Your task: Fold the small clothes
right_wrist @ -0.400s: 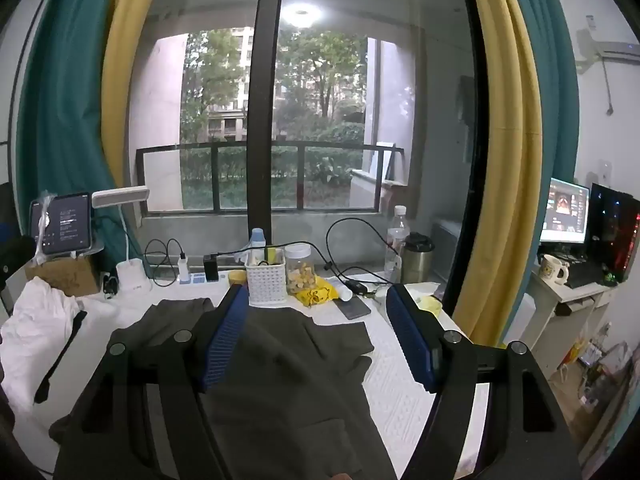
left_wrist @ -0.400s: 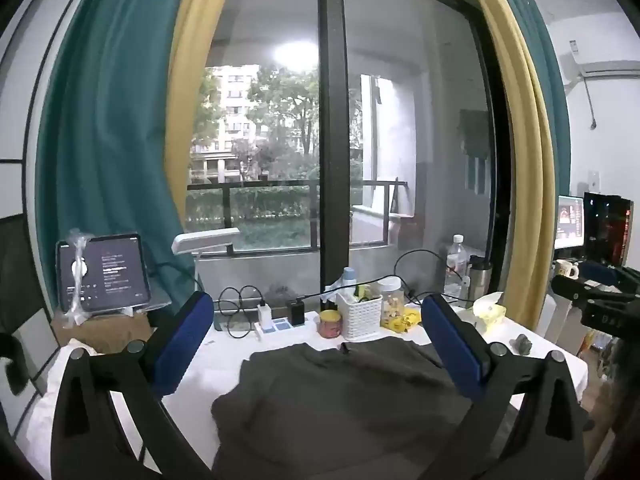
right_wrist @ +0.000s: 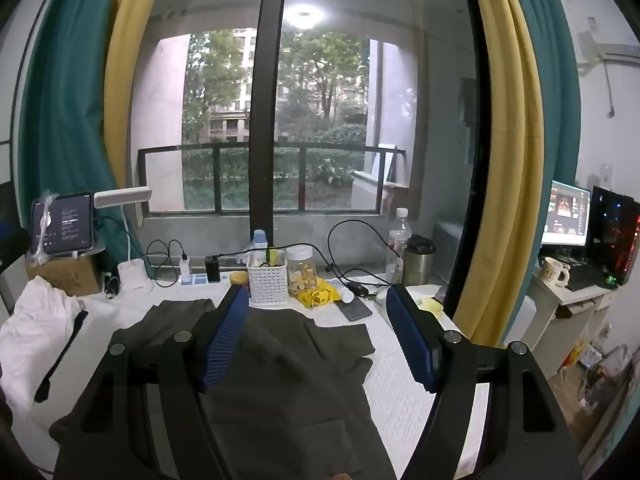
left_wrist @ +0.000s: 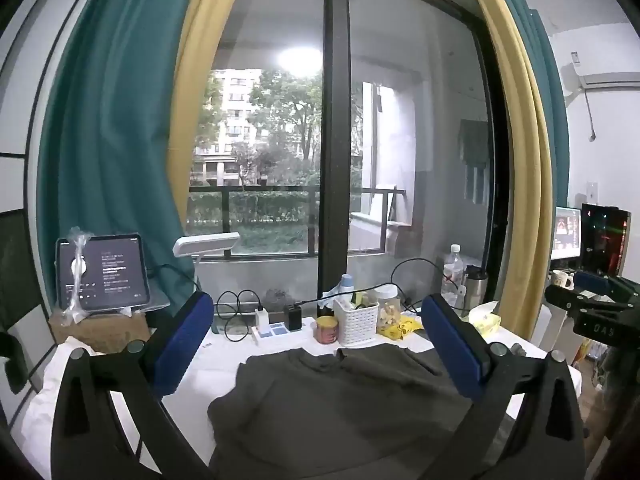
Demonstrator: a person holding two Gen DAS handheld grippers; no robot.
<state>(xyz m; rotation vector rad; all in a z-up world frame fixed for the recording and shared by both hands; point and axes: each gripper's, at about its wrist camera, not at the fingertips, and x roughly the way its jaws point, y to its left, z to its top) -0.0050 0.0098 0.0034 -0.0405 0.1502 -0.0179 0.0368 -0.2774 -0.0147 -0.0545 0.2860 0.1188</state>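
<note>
Dark olive garment [right_wrist: 280,380] lies rumpled on white-covered tabletop [right_wrist: 400,392], below both grippers. Left gripper [left_wrist: 320,344] fingers spread, empty; right gripper [right_wrist: 316,332] fingers spread, empty. Advice: lower onto matching outer edges, pinch single layer, lift evenly, keep clear of white basket [right_wrist: 267,282].

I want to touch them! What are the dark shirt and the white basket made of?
The dark shirt looks like soft, matte knit cloth, since it wrinkles and drapes. The white basket looks like hard plastic, with a moulded grid of little holes.
</note>
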